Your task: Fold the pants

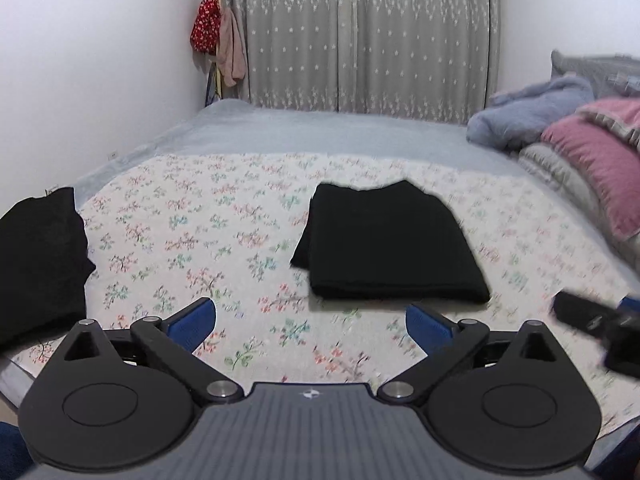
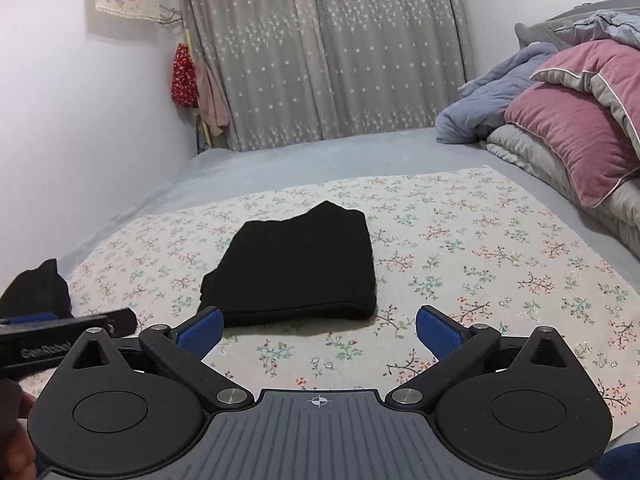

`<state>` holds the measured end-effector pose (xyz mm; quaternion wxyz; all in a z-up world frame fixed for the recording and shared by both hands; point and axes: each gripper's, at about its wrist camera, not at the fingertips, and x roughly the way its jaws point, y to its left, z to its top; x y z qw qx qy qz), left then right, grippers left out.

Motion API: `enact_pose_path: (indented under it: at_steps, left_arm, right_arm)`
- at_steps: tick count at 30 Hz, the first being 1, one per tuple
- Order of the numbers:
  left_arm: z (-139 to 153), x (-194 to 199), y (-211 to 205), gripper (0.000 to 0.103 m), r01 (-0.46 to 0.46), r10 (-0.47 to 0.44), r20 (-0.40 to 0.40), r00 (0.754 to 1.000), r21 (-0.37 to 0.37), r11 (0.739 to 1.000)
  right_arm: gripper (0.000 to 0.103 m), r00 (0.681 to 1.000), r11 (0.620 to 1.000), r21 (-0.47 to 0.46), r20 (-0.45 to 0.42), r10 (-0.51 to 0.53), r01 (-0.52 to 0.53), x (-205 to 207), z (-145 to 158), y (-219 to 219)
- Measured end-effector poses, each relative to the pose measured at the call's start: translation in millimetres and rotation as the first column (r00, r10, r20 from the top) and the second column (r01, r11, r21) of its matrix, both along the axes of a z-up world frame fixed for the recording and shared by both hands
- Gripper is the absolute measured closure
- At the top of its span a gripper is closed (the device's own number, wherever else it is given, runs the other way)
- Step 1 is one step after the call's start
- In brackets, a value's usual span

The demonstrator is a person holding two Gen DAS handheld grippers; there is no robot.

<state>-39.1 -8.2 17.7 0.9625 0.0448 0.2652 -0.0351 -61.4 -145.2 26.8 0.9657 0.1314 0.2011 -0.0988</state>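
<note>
The left gripper [image 1: 310,326] and right gripper [image 2: 318,330] both hang with blue-padded jaws spread wide and nothing between them, held just short of the folded black fabric pants [image 2: 298,264], which lie as a flat rectangle on the floral-print cream bedspread [image 2: 460,264]. Such a stand-off suggests the fold is finished. A second crumpled black garment [image 1: 40,256] sits well apart at the left edge

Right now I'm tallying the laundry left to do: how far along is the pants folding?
Done: the black pants lie folded in a flat rectangle on the floral sheet. In hand: nothing; the left claw and right claw are both open and hang short of the pants. Left: another dark garment sits at the sheet's left edge; whether it is folded, I cannot tell.
</note>
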Motion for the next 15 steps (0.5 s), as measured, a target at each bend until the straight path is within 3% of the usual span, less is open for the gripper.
enact_pose_path:
  at_steps: [10,15]
  left_arm:
    - [-17,-2,-11,0.0,0.027,-0.025,-0.034,0.999,0.058,0.998]
    - [-18,-1,-10,0.0,0.038,-0.036,-0.056,0.998,0.035,0.999]
  right_arm:
    - [0.0,1.0,1.0,-0.019,-0.016,0.002,-0.002,1,-8,-5]
    - [0.0,0.999,1.0,-0.017,-0.035,-0.003,0.003,2,-14,-5]
